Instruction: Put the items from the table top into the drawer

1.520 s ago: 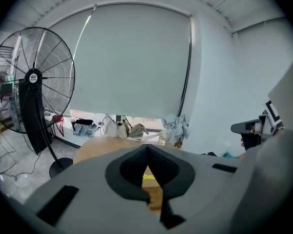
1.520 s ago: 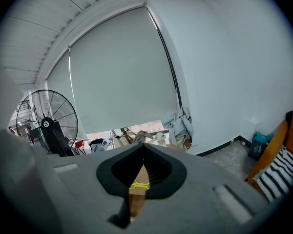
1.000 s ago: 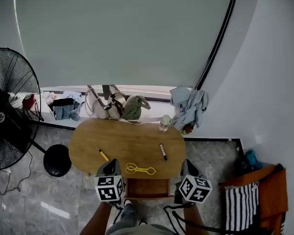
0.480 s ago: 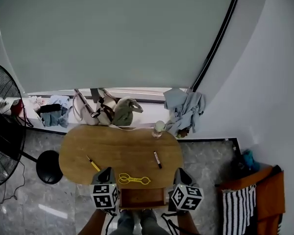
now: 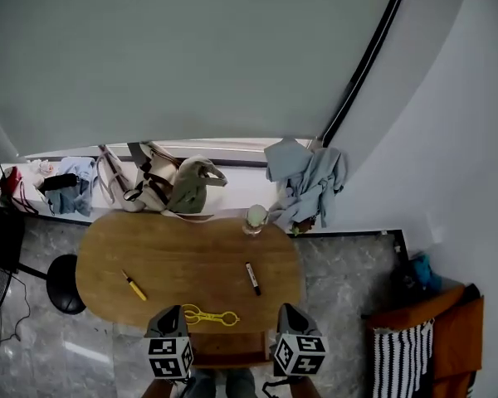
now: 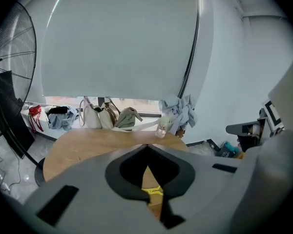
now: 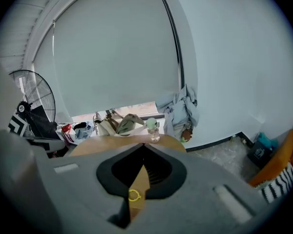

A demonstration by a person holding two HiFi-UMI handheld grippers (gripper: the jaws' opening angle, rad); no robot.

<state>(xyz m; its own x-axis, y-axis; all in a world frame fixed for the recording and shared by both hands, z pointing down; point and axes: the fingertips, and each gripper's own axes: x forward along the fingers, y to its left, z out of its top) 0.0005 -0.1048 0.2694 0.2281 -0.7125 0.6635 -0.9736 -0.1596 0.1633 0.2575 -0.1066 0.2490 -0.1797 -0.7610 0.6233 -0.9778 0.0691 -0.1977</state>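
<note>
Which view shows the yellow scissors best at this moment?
The head view: the yellow scissors lie whole and unobstructed on the table, near its front edge. The left gripper view shows only a yellow sliver of them, low in the middle. The right gripper view shows just one yellow ring.

Worktop (image 5: 191,259) is showing smooth matt wood. Floor (image 5: 349,264) is reflecting like polished stone. Yellow tool (image 5: 209,315) is looking plastic, blue garments (image 5: 307,181) soft cloth, bottle (image 5: 255,219) clear and glossy.
</note>
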